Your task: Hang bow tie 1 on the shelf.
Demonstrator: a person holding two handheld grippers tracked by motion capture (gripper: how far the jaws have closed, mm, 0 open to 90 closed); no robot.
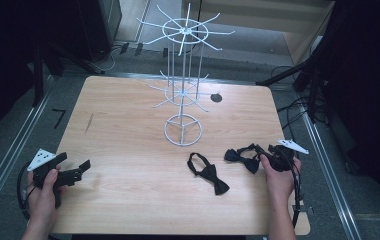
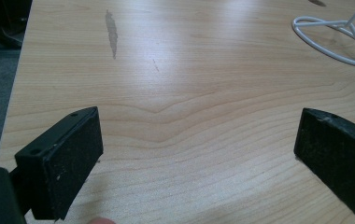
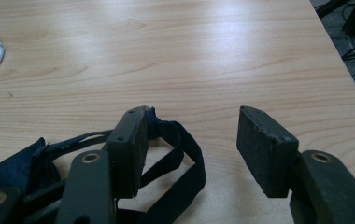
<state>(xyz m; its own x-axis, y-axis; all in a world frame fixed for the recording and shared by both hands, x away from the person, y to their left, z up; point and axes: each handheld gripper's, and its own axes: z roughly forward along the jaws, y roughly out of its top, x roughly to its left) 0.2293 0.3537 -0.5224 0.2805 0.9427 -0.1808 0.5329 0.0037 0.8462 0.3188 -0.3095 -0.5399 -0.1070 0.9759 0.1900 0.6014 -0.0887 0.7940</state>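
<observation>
Black bow tie lay on the desk at the right tongs, parted astride its strap for pickup; left tongs waited apart, empty

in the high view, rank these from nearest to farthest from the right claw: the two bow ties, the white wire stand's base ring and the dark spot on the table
1. Right bow tie: right at the right claw.
2. Middle bow tie: further left, near the front edge.
3. Stand's base ring: centre of the table, behind the ties.
4. Dark spot: far side, right of the stand.
</observation>
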